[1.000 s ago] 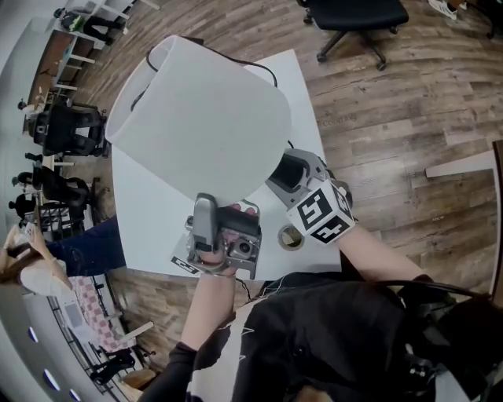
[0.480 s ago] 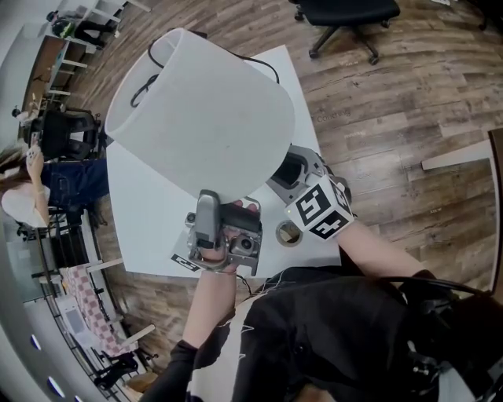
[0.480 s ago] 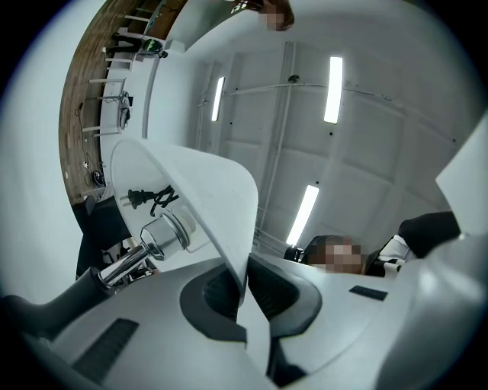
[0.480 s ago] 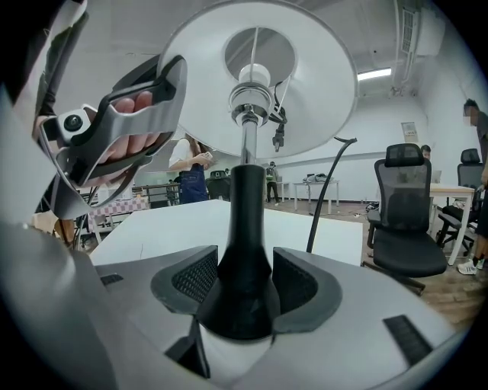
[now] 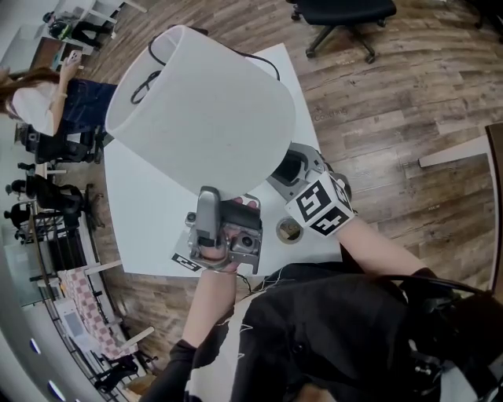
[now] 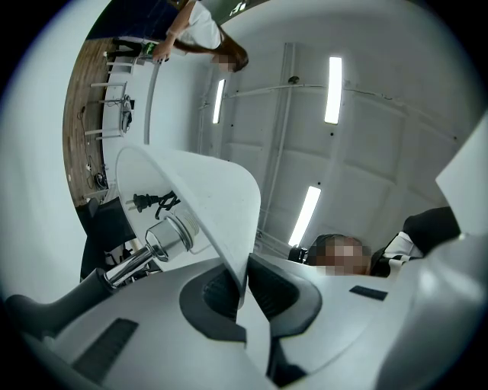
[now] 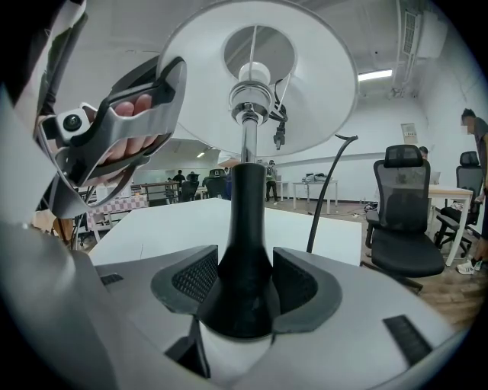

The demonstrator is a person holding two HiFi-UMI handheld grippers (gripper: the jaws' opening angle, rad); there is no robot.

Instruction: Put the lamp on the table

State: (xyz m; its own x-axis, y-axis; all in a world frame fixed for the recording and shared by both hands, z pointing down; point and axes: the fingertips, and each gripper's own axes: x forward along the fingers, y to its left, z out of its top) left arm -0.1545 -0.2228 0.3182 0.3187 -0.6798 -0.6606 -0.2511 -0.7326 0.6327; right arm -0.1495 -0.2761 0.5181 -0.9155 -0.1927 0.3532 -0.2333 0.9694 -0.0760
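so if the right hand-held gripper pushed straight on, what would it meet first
Probably the table, just beyond the lamp stem that the right hand-held gripper already clamps; depth is unclear.

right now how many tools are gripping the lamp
2: the left tool pinches the shade rim, the right tool clamps the black stem. None hidden.

A small ring-shaped roll (image 5: 289, 231) lies on the bench (image 5: 149, 212) by its near edge, close to the right corner. Beyond the far edge a black office chair (image 5: 346, 14) stands on the wood floor (image 5: 409, 102). Off the left edge, a person (image 5: 35, 102) stands among more black chairs (image 5: 55, 145).
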